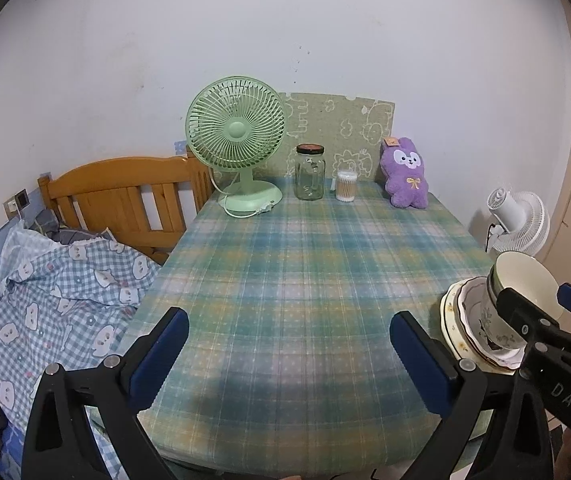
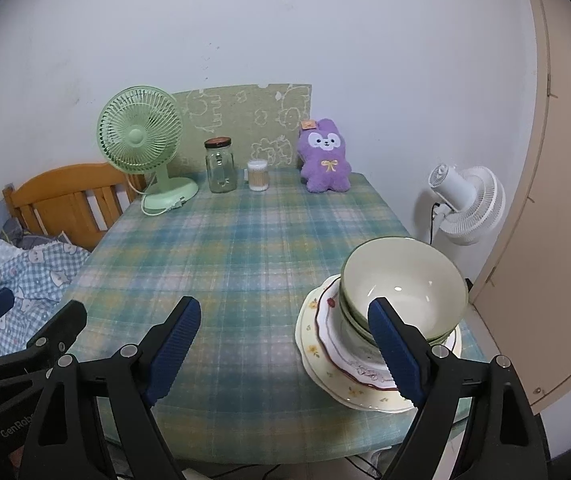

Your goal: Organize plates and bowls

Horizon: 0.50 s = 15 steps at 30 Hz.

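A stack of plates (image 2: 325, 364) with green-rimmed bowls (image 2: 405, 284) nested on top sits near the table's front right corner; it also shows at the right edge of the left wrist view (image 1: 469, 312). My right gripper (image 2: 285, 352) is open and empty, low over the table's front edge, its right finger in front of the stack. My left gripper (image 1: 289, 360) is open and empty over the front middle of the table, left of the stack.
A plaid cloth covers the table (image 2: 225, 260). At its back stand a green fan (image 2: 141, 140), a glass jar (image 2: 220, 166), a tub of cotton swabs (image 2: 258, 175) and a purple plush (image 2: 325, 158). A white fan (image 2: 465, 204) stands right; a bed (image 1: 65, 280) lies left.
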Each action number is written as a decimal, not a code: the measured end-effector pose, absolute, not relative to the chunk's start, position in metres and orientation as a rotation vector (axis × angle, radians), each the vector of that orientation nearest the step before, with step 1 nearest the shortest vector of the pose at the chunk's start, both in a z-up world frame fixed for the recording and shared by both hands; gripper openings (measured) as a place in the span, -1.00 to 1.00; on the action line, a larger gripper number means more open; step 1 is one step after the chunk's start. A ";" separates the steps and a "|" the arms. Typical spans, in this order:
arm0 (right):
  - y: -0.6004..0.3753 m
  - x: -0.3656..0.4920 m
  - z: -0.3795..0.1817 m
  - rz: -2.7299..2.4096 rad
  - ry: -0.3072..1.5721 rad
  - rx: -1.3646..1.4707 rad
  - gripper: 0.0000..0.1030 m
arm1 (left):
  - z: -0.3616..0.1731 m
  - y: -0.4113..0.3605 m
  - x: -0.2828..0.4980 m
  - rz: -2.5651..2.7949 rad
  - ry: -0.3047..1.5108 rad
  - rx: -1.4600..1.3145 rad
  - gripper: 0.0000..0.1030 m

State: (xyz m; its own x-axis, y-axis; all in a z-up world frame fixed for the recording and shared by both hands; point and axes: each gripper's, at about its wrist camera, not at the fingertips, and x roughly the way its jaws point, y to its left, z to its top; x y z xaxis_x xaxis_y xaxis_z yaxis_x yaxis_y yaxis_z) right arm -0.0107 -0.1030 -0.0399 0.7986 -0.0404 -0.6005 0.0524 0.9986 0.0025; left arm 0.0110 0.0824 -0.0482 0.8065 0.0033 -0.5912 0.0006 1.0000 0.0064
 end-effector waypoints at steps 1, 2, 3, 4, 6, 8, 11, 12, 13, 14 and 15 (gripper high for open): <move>-0.102 -0.010 -0.040 -0.047 0.642 0.018 0.70 | -0.049 0.083 0.012 0.002 0.636 0.005 0.97; -0.101 -0.009 -0.039 -0.049 0.641 0.014 0.70 | -0.049 0.084 0.013 0.002 0.641 0.002 0.97; -0.101 -0.008 -0.040 -0.049 0.644 0.014 0.70 | -0.050 0.085 0.013 0.002 0.644 0.000 0.97; -0.100 -0.007 -0.040 -0.046 0.647 0.016 0.70 | -0.050 0.086 0.014 0.002 0.646 -0.002 0.97; -0.099 -0.006 -0.042 -0.044 0.650 0.017 0.70 | -0.051 0.087 0.014 0.004 0.648 -0.005 0.97; -0.098 -0.005 -0.043 -0.045 0.654 0.016 0.70 | -0.051 0.088 0.015 0.006 0.648 -0.007 0.97; -0.097 -0.005 -0.043 -0.046 0.658 0.014 0.70 | -0.050 0.089 0.015 0.005 0.647 -0.009 0.98; -0.097 -0.005 -0.043 -0.047 0.658 0.015 0.70 | -0.050 0.089 0.015 0.006 0.648 -0.008 0.99; -0.098 -0.005 -0.043 -0.048 0.660 0.015 0.70 | -0.050 0.089 0.015 0.006 0.648 -0.008 0.99; -0.097 -0.005 -0.043 -0.049 0.661 0.015 0.70 | -0.050 0.089 0.015 0.005 0.648 -0.008 0.99; -0.098 -0.005 -0.044 -0.051 0.663 0.016 0.70 | -0.050 0.089 0.015 0.006 0.648 -0.008 1.00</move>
